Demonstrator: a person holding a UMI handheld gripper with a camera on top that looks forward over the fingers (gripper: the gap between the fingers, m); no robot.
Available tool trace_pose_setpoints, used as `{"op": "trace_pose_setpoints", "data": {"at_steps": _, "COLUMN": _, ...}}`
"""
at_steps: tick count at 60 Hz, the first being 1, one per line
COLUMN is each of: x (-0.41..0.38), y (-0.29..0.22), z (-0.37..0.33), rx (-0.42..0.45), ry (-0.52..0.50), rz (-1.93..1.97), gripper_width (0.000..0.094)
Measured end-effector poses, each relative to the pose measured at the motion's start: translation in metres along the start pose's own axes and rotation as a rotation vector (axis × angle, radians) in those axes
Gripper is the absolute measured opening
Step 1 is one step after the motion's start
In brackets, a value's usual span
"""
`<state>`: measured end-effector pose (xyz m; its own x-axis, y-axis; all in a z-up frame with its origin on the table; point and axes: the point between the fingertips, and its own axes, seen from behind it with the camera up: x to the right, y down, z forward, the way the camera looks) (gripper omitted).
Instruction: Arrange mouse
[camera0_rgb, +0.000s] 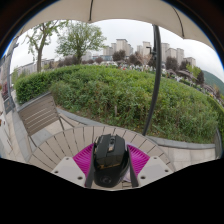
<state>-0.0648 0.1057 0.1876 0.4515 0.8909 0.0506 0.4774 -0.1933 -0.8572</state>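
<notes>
The gripper (110, 178) pinches the black mouse (110, 160) between its pink pads at the bottom centre of the frame, above the wooden table (60, 150), so I think a loose grip could let it slip.

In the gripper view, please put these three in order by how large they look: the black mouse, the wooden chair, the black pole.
1. Black pole, the longest, though thin.
2. Wooden chair.
3. Black mouse, between the fingers.
Chair and mouse look nearly alike; the mouse is much nearer the camera, so their order is unsure.
</notes>
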Motion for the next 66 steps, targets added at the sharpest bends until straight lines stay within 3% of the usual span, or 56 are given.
{"op": "trace_pose_setpoints", "data": {"at_steps": 6, "x": 0.028, "y": 0.014, "z": 0.071, "rx": -0.033, "ry": 0.007, "rz": 0.008, "gripper_width": 0.0526}}
{"op": "trace_pose_setpoints", "data": {"at_steps": 19, "x": 0.060, "y": 0.095, "z": 0.181, "rx": -0.164, "ry": -0.002, "rz": 0.004, "gripper_width": 0.0544}}
{"op": "trace_pose_setpoints", "data": {"at_steps": 25, "x": 0.055, "y": 0.128, "z": 0.197, "rx": -0.231, "ry": -0.042, "rz": 0.014, "gripper_width": 0.0648}}
{"op": "trace_pose_setpoints", "data": {"at_steps": 29, "x": 0.058, "y": 0.120, "z": 0.195, "rx": -0.199, "ry": -0.038, "rz": 0.009, "gripper_width": 0.0757}}
{"op": "trace_pose_setpoints", "data": {"at_steps": 33, "x": 0.068, "y": 0.118, "z": 0.171, "rx": -0.210, "ry": -0.009, "rz": -0.024, "gripper_width": 0.0866}}
{"op": "trace_pose_setpoints", "data": {"at_steps": 55, "x": 0.065, "y": 0.108, "z": -0.098, "rx": -0.289, "ry": -0.102, "rz": -0.078, "gripper_width": 0.0848}}
{"op": "trace_pose_setpoints", "data": {"at_steps": 66, "x": 0.059, "y": 0.103, "z": -0.171, "rx": -0.265, "ry": -0.096, "rz": -0.088, "gripper_width": 0.0847}}
